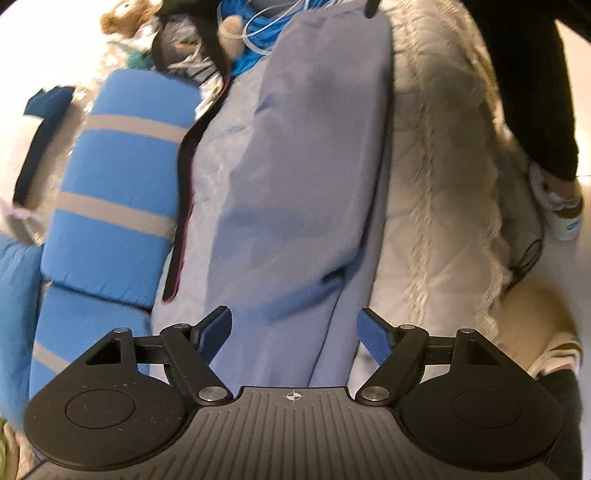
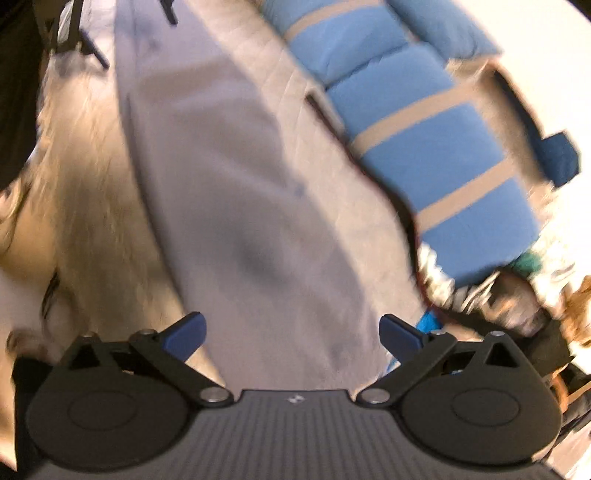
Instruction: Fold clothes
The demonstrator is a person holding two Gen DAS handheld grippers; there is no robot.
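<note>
A long lavender-grey garment (image 1: 295,177) lies lengthwise on a cream quilted blanket (image 1: 443,177), folded into a narrow strip. My left gripper (image 1: 294,321) hovers over its near end, jaws wide open, nothing between the blue pads. In the right wrist view the same garment (image 2: 236,206) runs away from me, blurred. My right gripper (image 2: 291,326) stands open above it, holding nothing.
A blue cushion with tan stripes (image 1: 118,177) lies left of the garment, and shows again at the right, cushion (image 2: 436,140). Soft toys and blue cord (image 1: 258,33) crowd the far end. A person's dark sleeve (image 1: 532,92) hangs at upper right. The blanket has a fringed edge (image 1: 491,288).
</note>
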